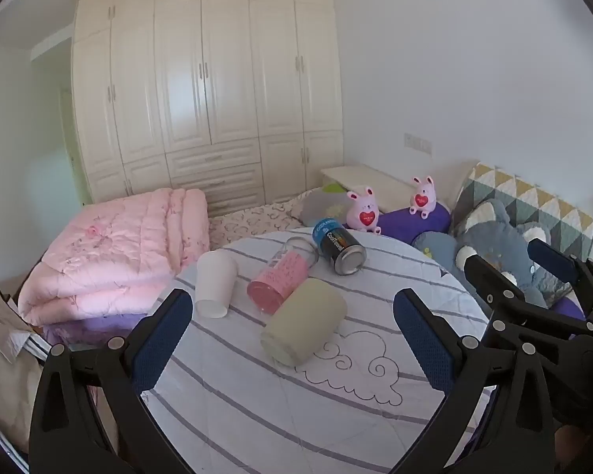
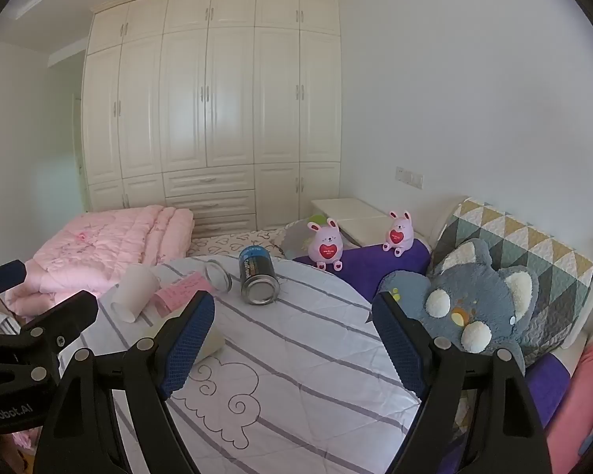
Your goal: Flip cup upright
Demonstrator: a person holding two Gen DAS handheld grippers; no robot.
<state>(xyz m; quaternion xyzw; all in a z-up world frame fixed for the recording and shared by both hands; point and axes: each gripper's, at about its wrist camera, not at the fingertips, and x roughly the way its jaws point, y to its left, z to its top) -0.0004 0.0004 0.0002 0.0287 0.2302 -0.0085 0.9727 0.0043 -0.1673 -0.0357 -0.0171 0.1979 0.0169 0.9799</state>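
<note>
Several cups lie on a round table with a striped white cloth (image 1: pixel 280 403). A beige cup (image 1: pixel 304 322) lies on its side nearest my left gripper (image 1: pixel 292 343), which is open and empty just short of it. A pink-sleeved glass (image 1: pixel 282 274), a blue and black can (image 1: pixel 338 247) and a white paper cup (image 1: pixel 214 285) standing mouth down sit farther back. My right gripper (image 2: pixel 292 339) is open and empty over the cloth (image 2: pixel 296 355), with the can (image 2: pixel 257 276) ahead. The beige cup (image 2: pixel 211 345) is mostly hidden behind its left finger (image 2: pixel 186 343).
A folded pink quilt (image 1: pixel 114 252) lies left of the table on the bed. A grey plush bear (image 2: pixel 474 304), two pink bunny toys (image 2: pixel 326 245) and purple cushions are to the right. A white wardrobe (image 1: pixel 205 79) fills the back wall.
</note>
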